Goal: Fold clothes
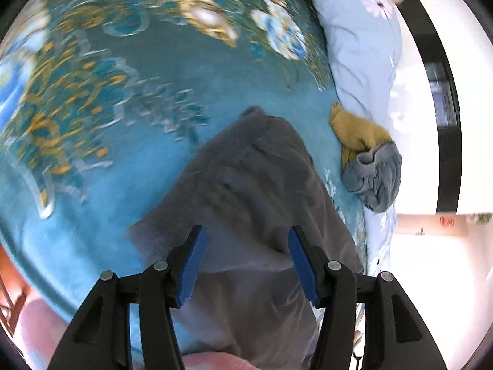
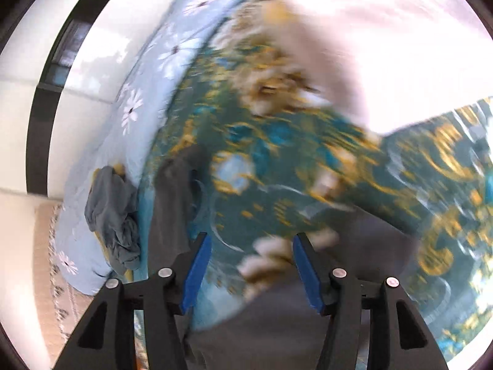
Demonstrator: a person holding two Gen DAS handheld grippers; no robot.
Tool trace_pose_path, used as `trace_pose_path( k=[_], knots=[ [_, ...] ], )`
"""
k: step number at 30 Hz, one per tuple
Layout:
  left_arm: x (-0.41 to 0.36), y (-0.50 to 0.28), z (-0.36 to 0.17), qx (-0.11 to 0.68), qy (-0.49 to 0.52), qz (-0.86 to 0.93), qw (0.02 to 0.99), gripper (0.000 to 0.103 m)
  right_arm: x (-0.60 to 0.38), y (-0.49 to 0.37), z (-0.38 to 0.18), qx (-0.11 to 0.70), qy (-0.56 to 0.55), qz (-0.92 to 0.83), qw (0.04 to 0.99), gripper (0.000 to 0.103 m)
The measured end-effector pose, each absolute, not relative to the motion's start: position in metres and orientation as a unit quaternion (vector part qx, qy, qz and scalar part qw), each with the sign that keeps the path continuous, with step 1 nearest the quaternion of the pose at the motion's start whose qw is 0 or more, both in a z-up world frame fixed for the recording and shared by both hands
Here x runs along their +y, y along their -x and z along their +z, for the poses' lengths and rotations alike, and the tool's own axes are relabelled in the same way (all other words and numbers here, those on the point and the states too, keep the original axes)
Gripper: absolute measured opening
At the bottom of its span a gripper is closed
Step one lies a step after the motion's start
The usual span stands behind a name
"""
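A grey garment (image 1: 246, 191) lies spread on a teal bedspread with gold and white flowers (image 1: 123, 92). My left gripper (image 1: 245, 234) is open just above the garment's near part, holding nothing. In the right wrist view the same grey garment (image 2: 172, 203) shows at the left and along the bottom, blurred. My right gripper (image 2: 252, 242) is open over the bedspread (image 2: 277, 160), empty. The view is smeared by motion.
A crumpled blue-grey garment (image 1: 374, 178) and a mustard-yellow one (image 1: 354, 132) lie at the bed's right edge beside a light blue flowered quilt (image 1: 360, 43). They also show in the right wrist view (image 2: 111, 212). A pink blanket (image 1: 40, 323) lies near the bottom left.
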State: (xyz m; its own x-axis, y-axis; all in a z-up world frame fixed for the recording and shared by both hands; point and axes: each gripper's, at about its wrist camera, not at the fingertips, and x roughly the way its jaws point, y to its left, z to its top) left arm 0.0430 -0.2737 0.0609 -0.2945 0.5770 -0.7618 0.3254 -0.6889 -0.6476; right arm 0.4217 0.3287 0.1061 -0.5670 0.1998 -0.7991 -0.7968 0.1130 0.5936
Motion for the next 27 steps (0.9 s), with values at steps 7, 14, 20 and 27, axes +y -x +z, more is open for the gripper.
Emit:
trace_pose_path(
  k=[7, 14, 20, 27],
  knots=[
    [-0.296, -0.082, 0.029, -0.394, 0.602, 0.694, 0.034, 0.061, 0.293, -0.499, 0.083, 0.655, 0.236, 0.588, 0.411, 0.060],
    [-0.280, -0.088, -0.005, -0.375, 0.636, 0.674, 0.016, 0.061, 0.271, -0.521, 0.042, 0.687, 0.257, 0.542, 0.409, 0.064],
    [-0.277, -0.078, -0.012, -0.377, 0.637, 0.673, 0.008, 0.058, 0.259, -0.507, 0.019, 0.713, 0.254, 0.525, 0.389, 0.066],
    [-0.274, -0.071, -0.013, -0.394, 0.631, 0.668, 0.001, 0.024, 0.257, -0.490, 0.030, 0.715, 0.229, 0.539, 0.382, 0.067]
  ],
)
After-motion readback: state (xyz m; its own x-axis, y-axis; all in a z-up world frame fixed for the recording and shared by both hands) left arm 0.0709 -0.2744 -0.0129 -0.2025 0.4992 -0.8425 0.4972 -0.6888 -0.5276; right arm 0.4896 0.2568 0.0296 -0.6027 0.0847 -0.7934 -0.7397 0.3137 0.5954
